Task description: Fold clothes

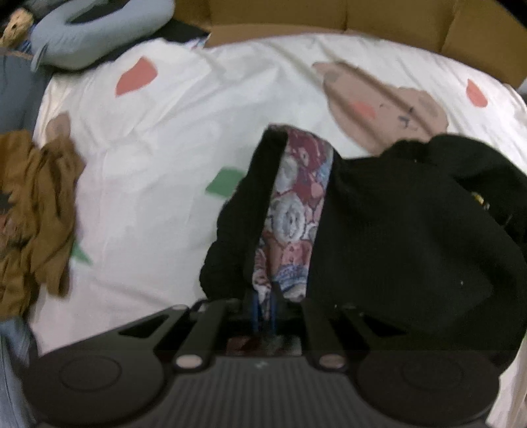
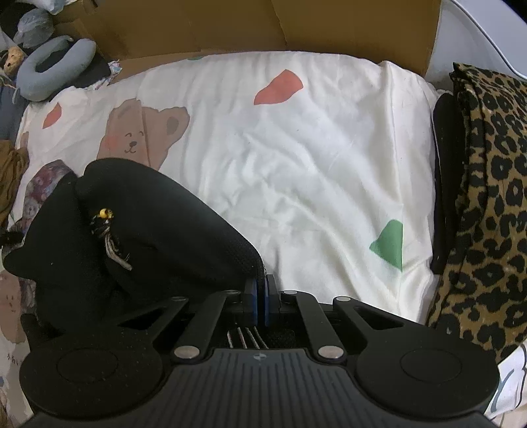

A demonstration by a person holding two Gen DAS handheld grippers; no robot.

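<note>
A black knit garment (image 1: 405, 230) with a floral-print lining (image 1: 296, 210) hangs bunched above the white bed sheet (image 1: 164, 148). My left gripper (image 1: 263, 316) is shut on the garment's floral edge. In the right wrist view the same black garment (image 2: 148, 230) drapes to the left, with a small yellow bead tassel (image 2: 105, 215) on it. My right gripper (image 2: 262, 296) is shut on the garment's black edge, held over the sheet (image 2: 296, 164).
A brown crumpled garment (image 1: 36, 210) lies at the sheet's left edge. A folded leopard-print garment (image 2: 487, 204) lies on the right. A grey neck pillow (image 2: 49, 72) and a cardboard box wall (image 2: 263, 26) stand at the back.
</note>
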